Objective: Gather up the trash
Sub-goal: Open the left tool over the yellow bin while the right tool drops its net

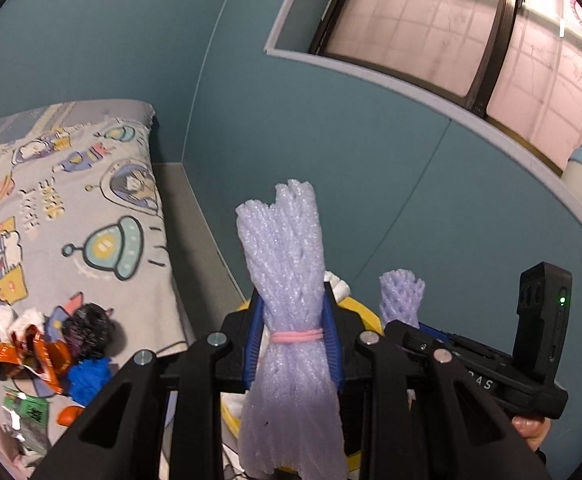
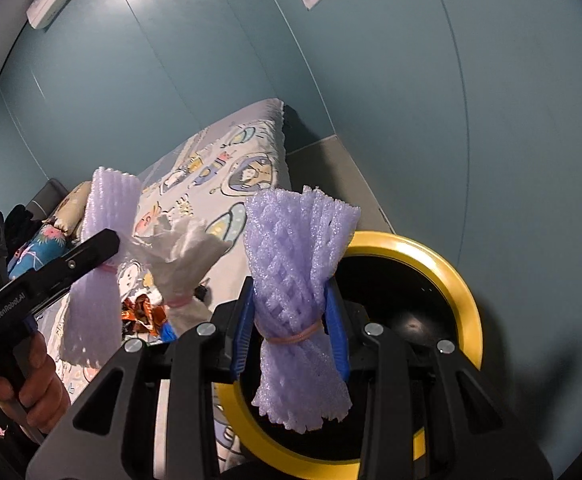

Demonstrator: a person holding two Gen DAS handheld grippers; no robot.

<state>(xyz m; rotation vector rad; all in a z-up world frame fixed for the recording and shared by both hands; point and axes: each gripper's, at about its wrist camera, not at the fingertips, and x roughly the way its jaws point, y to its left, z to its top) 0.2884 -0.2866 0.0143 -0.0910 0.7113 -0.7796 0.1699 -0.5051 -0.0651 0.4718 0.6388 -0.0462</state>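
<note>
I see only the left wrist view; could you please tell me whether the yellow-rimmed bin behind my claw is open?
Observer: Yes, the right wrist view shows the bin with its mouth open, dark inside.
Operator: Does the right claw hold its piece?
Observer: Yes, the right claw is shut on a purple foam net at its pink band, with that mouth behind it.
Operator: Is anything beside my lilac foam bundle?
Observer: A white bundle, tied with a pink band.

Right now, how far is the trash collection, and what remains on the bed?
Done: unclear; the yellow-rimmed bin looks dark inside. In hand: the left gripper and the right gripper each clamp a purple foam net, the right one above the bin. Left: wrappers and crumpled scraps lie on the bed.
</note>
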